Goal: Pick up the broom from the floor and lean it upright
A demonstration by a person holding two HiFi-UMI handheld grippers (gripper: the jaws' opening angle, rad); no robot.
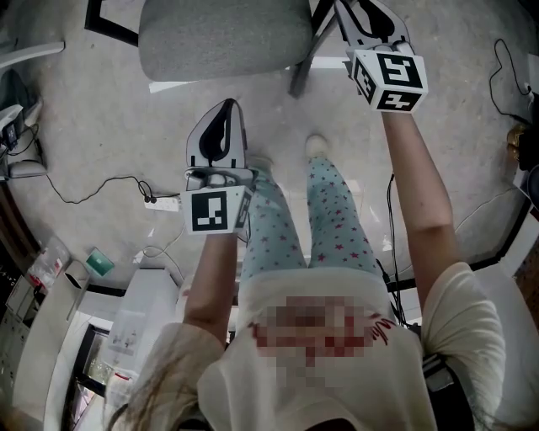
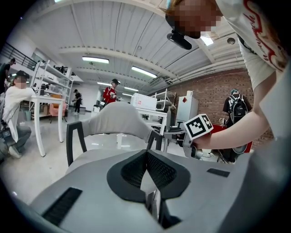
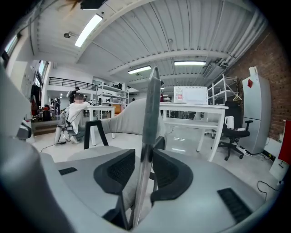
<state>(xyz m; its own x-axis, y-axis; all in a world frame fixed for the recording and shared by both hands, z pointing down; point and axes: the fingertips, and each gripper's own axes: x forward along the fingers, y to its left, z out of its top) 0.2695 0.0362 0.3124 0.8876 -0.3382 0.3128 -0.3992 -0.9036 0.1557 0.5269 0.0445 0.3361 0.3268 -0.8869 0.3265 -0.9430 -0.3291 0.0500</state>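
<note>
Workshop floor: broom handle upright between parted right gripper jaws; left gripper jaws closed, empty.

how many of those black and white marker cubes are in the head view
2: one black-and-white square-marker cube on the left claw, centre-left; the other on the right claw, top right. None looks hidden.

Light: bright, even, from ceiling strip lights; soft glare on the glossy floor. My views: fisheye-bent, black-cornered. Broom handle between my jaws: smeared, out of focus
</note>
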